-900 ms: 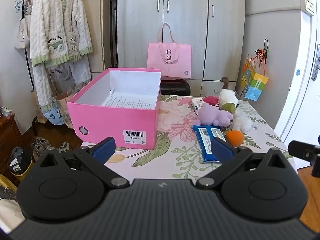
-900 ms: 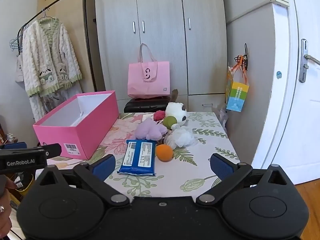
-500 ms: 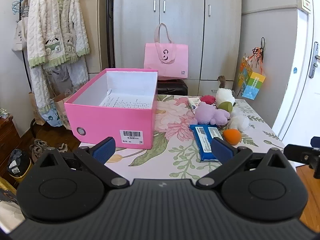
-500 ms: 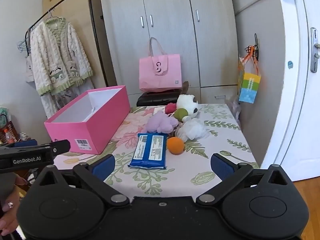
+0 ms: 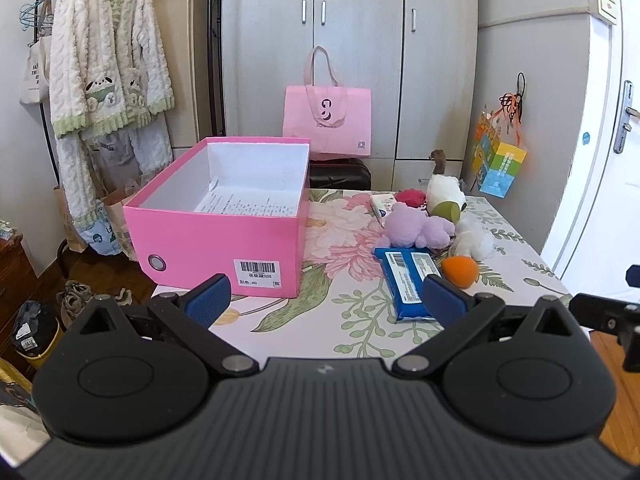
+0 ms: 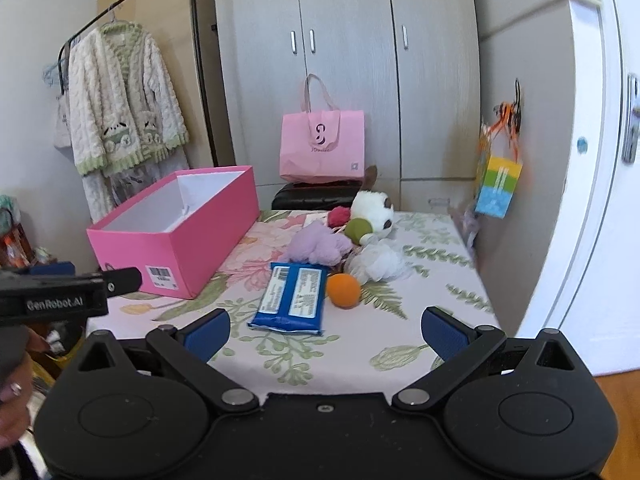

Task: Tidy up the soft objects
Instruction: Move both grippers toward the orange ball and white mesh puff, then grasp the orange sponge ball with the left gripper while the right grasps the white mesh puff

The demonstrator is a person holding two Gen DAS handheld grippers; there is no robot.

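Observation:
An open pink box (image 5: pixel 224 236) (image 6: pixel 176 236) stands on the left of a floral-cloth table (image 5: pixel 352 304) (image 6: pixel 360 344). To its right lie a blue wipes pack (image 5: pixel 406 280) (image 6: pixel 292 296), an orange ball (image 5: pixel 460 270) (image 6: pixel 343 290), a purple plush (image 5: pixel 416 228) (image 6: pixel 318 244), a white mesh puff (image 5: pixel 474 240) (image 6: pixel 378 260), a white plush with a green part (image 5: pixel 444 200) (image 6: pixel 372 216) and a red puff (image 5: pixel 410 196) (image 6: pixel 339 216). My left gripper (image 5: pixel 324 300) and right gripper (image 6: pixel 324 328) are both open and empty at the table's near edge.
A pink tote bag (image 5: pixel 326 120) sits on a dark case behind the table. A clothes rack with a white robe (image 5: pixel 108 80) is at the left. A grey wardrobe is behind, a white door (image 5: pixel 612 160) at the right. A small white pack (image 5: pixel 382 202) lies by the purple plush.
Both grippers have drawn back and risen slightly, so the table looks a little farther and more is in view. Nothing on the table has moved. Both jaws stay open.

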